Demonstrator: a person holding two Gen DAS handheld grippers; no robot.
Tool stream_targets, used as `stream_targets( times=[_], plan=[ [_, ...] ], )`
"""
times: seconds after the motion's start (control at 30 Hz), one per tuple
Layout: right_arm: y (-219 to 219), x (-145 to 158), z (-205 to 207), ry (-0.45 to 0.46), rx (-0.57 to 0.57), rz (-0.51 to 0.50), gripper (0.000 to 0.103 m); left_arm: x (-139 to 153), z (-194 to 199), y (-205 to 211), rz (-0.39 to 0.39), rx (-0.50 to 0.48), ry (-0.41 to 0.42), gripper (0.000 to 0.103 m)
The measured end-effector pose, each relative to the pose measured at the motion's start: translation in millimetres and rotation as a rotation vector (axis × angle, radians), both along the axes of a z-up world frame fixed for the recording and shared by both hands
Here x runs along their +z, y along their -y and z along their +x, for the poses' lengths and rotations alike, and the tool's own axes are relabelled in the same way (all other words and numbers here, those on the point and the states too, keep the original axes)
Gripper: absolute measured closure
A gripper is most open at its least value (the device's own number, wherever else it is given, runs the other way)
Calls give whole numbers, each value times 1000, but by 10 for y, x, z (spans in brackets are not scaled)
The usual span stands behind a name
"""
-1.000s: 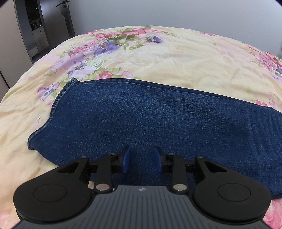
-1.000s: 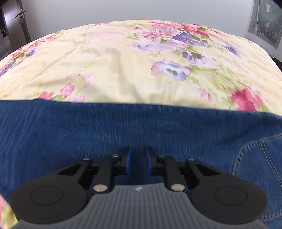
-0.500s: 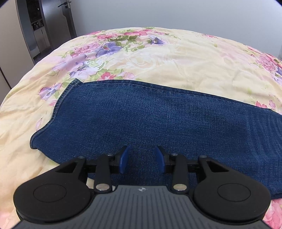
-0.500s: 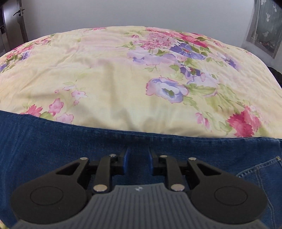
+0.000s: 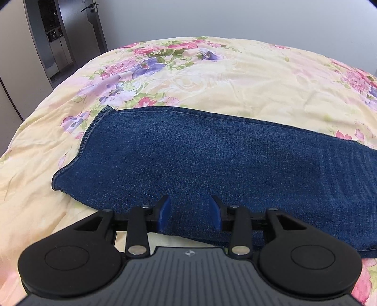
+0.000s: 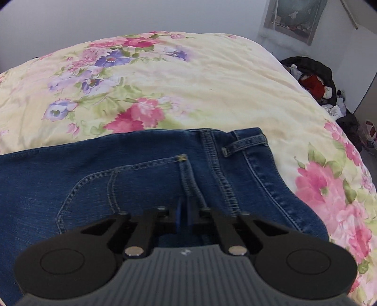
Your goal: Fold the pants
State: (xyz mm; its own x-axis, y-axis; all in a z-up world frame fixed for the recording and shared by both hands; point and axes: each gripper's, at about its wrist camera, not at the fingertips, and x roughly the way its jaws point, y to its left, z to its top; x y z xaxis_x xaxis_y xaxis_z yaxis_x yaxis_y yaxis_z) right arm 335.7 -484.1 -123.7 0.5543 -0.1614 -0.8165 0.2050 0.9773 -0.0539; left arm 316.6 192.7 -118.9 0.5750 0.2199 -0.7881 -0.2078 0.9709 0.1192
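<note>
The jeans (image 5: 212, 160) lie flat across the bed, already folded one time along their length, I think: in my left view only one leg width shows, with a second layer of hem peeping out under the leg end (image 5: 70, 169) at the left. In my right view the waist end is there, with the pocket (image 6: 122, 188) seam and a belt loop (image 6: 245, 143) near the waistband. So the lengthwise fold seems done, and what is left is to fold the long strip across, leg end toward waist, perhaps two times, and then to smooth it.

My left gripper (image 5: 190, 213) has its blue pads (image 5: 163, 213) spread apart over the near edge of the leg, and they grip nothing. My right gripper (image 6: 184, 215) has its fingers almost together, low over the denim near the pocket seam. If a bit of cloth is pinched between them I cannot tell, because this part is blurred.

The surface is a soft bedcover (image 5: 235, 77), pale yellow with pink and purple flowers, a little wrinkled. I judge it will give under pressure. Behind it is a plain grey wall. At the left a door (image 5: 92, 28) and a dark tall cabinet (image 5: 49, 37) stand. At the right a pile of clothes (image 6: 315, 80) lies on the floor, and a picture (image 6: 294, 18) hangs on the wall.
</note>
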Motion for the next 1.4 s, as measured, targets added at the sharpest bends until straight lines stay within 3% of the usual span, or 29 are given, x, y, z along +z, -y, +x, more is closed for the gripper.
stream_targets(
  times=[0.1,0.13,0.17,0.27,0.47,0.67,0.9,1.0,1.13,1.3,1.4],
  plan=[
    [183,10,-21,9,-52,-39,100,-28,-9,-5,3,14,-21,57],
    [250,5,-14,12,-67,-55,88,-33,-14,-23,1,24,-26,57],
    [315,-18,19,4,-93,-76,85,-28,-23,-48,-2,38,-28,57],
    [506,-95,42,-27,-140,-71,87,53,-105,-173,-50,78,1,56],
    [158,151,-126,57,-27,-14,86,230,-443,-739,-333,250,135,38],
    [-532,238,-151,64,147,29,86,80,-786,-1331,-636,425,196,37],
    [-1274,136,-100,43,285,16,86,-299,-937,-1714,-905,522,245,37],
    [-1527,100,-70,34,327,15,86,-427,-937,-1831,-986,539,283,37],
    [-1804,68,-17,28,378,-4,86,-512,-891,-1955,-1036,552,326,38],
    [-2050,16,86,24,412,-11,86,-526,-670,-2008,-1004,522,340,41],
    [-2160,-8,151,25,420,-5,86,-563,-526,-2012,-952,524,343,54]
  ],
)
